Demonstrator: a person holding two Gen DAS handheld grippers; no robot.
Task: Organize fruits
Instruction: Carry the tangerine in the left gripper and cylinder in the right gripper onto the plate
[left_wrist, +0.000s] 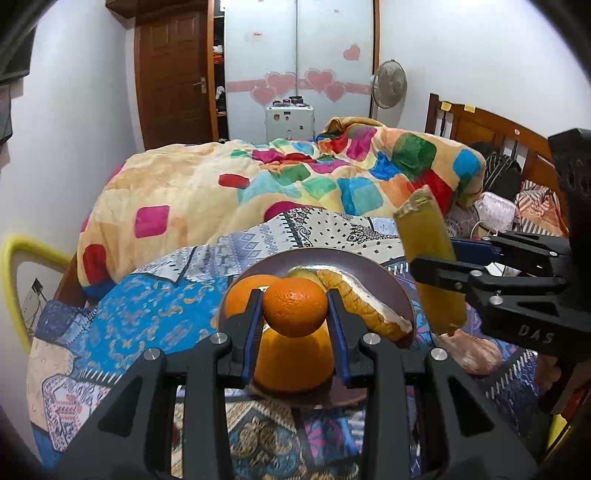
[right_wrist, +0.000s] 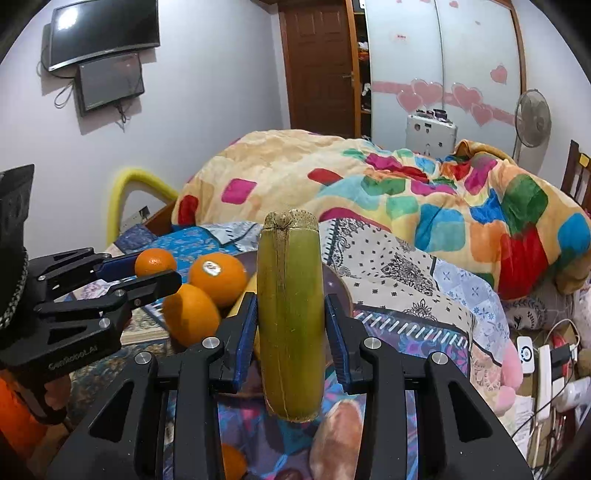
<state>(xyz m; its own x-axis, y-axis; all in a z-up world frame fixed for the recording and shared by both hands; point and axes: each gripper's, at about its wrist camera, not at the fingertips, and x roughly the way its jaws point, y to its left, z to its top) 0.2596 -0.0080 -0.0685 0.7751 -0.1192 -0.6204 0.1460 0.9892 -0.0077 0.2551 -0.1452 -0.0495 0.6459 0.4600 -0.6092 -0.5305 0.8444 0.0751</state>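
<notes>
We hold both claws over a bed (left_wrist: 192, 251) spread with a patterned sheet, and just ahead of and below them sits a dark plate (left_wrist: 391, 284) already crowded with fruit.

The biggest risk, as we judge it, is the plate itself. It rests on soft bedding, so any fruit pressed onto its rim could tip it and send the round pieces rolling off.

The next concern is the long piece in our right claw (right_wrist: 290, 325). We grip a yellow-green stalk (right_wrist: 290, 317), cut at both ends, upright between the blue pads (right_wrist: 246, 328), held near its middle. It stands tall above and hangs below the fingers, so a quick swing could twist it in the grip. It hangs just right of the plate in the left wrist view, and its lower end is close to a pinkish lump on the sheet.

Our left claw (left_wrist: 295, 314) is closed on a small orange (left_wrist: 295, 308) held at the fingertips. The pads touch only its two sides, and it could slip.

Directly under that orange lies a larger orange (left_wrist: 291, 363) on the near rim, with another orange (left_wrist: 242, 295) just beyond the left finger. A peeled banana (left_wrist: 364, 304) curves along the plate just beyond the right finger. Dropping the small orange on the pile could knock one loose.
</notes>
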